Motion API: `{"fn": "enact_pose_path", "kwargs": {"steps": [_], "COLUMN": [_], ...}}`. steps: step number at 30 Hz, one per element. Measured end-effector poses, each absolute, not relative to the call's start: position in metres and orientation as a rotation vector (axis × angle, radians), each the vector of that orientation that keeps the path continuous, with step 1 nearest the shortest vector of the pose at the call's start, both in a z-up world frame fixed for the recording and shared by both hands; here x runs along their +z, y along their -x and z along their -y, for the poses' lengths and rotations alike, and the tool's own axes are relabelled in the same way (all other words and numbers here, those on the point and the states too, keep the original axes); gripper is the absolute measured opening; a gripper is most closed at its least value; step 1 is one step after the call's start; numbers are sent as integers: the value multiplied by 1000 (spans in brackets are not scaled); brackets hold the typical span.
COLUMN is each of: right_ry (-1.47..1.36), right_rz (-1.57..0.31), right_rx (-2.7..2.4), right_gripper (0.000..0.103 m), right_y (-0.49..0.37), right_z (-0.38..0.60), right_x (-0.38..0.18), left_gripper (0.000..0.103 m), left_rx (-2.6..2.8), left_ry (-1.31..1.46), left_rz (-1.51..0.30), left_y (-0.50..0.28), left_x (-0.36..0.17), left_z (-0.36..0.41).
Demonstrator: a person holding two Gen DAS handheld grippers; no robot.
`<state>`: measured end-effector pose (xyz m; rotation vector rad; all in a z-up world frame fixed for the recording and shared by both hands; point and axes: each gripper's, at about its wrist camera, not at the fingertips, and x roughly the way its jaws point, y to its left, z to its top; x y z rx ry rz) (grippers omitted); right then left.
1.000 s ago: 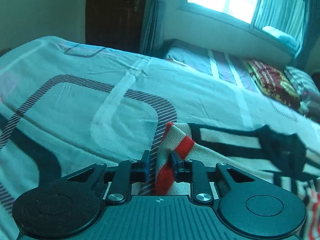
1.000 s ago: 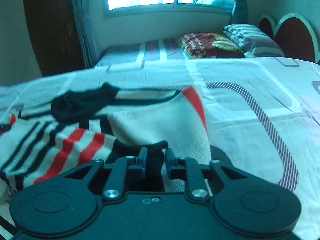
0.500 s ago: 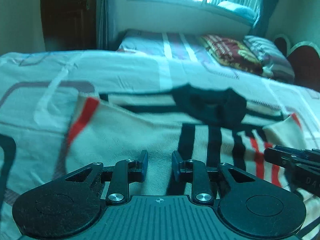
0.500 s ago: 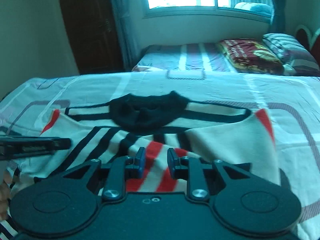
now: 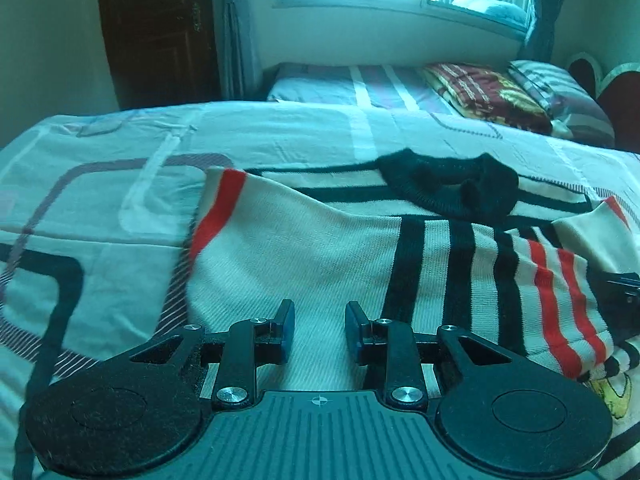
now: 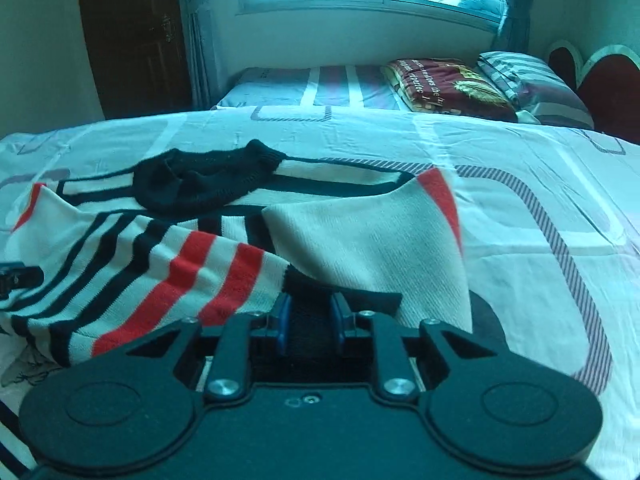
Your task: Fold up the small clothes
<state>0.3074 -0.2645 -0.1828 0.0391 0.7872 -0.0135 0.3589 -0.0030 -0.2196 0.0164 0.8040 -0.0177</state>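
Note:
A cream knit sweater (image 5: pixel 320 248) with black and red stripes and a black collar (image 5: pixel 448 188) lies spread on the bed. Its red-edged side flaps are folded inward. My left gripper (image 5: pixel 319 328) hovers open just over the left cream flap, with nothing between its pads. In the right wrist view, the sweater (image 6: pixel 360 240) fills the middle. My right gripper (image 6: pixel 309 320) has the striped sleeve's black cuff (image 6: pixel 320 288) between its pads, and its jaws are opening. Each gripper's tip shows at the edge of the other's view: right gripper (image 5: pixel 624 292), left gripper (image 6: pixel 16 278).
The patterned bedspread (image 5: pixel 100 208) stretches left and right of the sweater. A second bed behind holds a folded red blanket (image 6: pixel 448 84) and a striped pillow (image 6: pixel 524 76). A dark door (image 5: pixel 156 32) stands at back left, and a red headboard (image 6: pixel 600 84) at right. Another printed garment (image 6: pixel 28 364) peeks from under the sweater.
My left gripper let go of the red-edged flap, which now lies folded on the sweater's body, and swung over it. My right gripper still has the black cuff and has shifted slightly sideways.

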Motion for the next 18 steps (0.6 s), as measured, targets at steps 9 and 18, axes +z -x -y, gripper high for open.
{"fn": "enact_pose_path", "kwargs": {"steps": [9, 18], "right_ry": [-38, 72], "right_rz": [-773, -836], "right_rx": [172, 176], "right_gripper": [24, 21], "right_y": [-262, -244], "right_z": [211, 214], "right_x": [-168, -196], "left_gripper": [28, 28], "left_rx": [-104, -93], "left_ry": [-9, -35], "left_rz": [-790, -814], "left_y": [-307, -284], "left_x": [-209, -234], "left_z": [34, 31]}}
